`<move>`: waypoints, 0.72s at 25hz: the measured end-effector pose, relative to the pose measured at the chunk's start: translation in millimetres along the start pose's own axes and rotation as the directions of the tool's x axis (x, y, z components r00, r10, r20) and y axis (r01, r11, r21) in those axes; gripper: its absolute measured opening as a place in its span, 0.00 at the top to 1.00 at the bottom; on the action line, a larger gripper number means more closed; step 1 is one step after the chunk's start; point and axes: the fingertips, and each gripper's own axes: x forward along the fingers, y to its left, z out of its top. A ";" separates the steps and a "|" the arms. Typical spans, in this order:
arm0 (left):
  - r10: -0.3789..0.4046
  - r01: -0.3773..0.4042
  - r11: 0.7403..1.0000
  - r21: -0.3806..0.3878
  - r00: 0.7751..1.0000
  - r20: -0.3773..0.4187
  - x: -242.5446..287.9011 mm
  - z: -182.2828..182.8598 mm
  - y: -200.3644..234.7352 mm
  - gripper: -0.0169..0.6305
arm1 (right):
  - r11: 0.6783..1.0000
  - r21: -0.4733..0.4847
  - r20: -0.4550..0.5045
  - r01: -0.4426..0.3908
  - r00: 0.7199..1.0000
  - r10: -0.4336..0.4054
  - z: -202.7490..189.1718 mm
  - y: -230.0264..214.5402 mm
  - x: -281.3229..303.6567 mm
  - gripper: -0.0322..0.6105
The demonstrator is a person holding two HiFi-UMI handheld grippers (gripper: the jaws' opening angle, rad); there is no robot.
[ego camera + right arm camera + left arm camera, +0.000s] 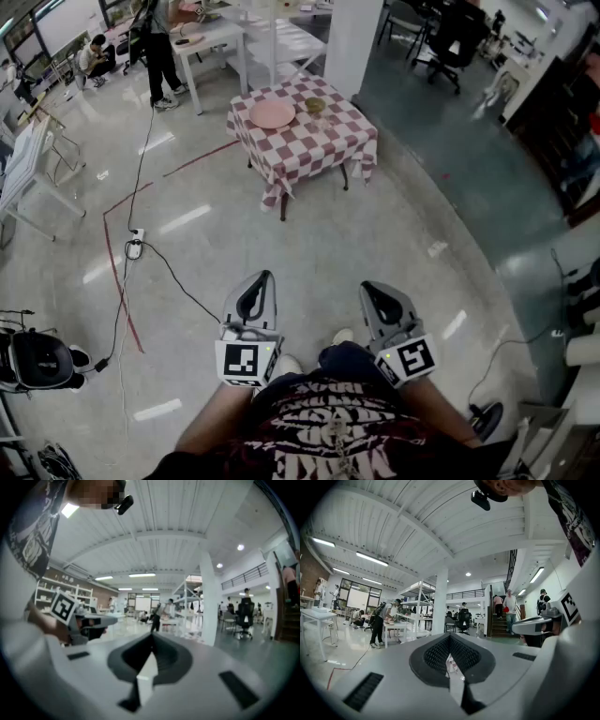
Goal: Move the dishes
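Note:
A small table with a red-and-white checked cloth (pixel 323 141) stands well ahead of me across the floor. On it lie a pink plate (pixel 272 114) and a small greenish bowl (pixel 315 105). My left gripper (pixel 263 277) and right gripper (pixel 368 287) are held side by side close to my body, pointing level toward that table and far from it. Both have their jaws together with nothing held. The left gripper (pixel 450 637) looks out on the hall with its tips meeting. The right gripper (pixel 151 637) likewise shows its tips closed.
A white pillar (pixel 352 33) rises behind the table. White tables (pixel 211 37) and a standing person (pixel 161 47) are at the back left. A black cable (pixel 141 169), a power strip (pixel 135 246) and red floor tape (pixel 117 281) cross the floor on the left.

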 end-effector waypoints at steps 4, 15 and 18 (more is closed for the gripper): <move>-0.003 0.003 1.000 -0.005 1.000 -0.008 6.6 -3.7 12.6 0.93 | 1.000 0.007 0.001 -0.003 1.000 0.003 -3.1 5.5 15.4 0.90; 0.006 -0.004 1.000 0.028 0.999 -0.043 56.8 -14.0 37.7 0.93 | 0.999 0.038 0.028 -0.025 0.999 0.024 -4.7 -25.3 70.8 0.89; 0.007 -0.006 1.000 0.030 0.999 -0.039 86.6 -15.0 41.5 0.93 | 0.999 0.046 0.022 -0.028 0.999 0.027 -12.6 -46.6 92.2 0.89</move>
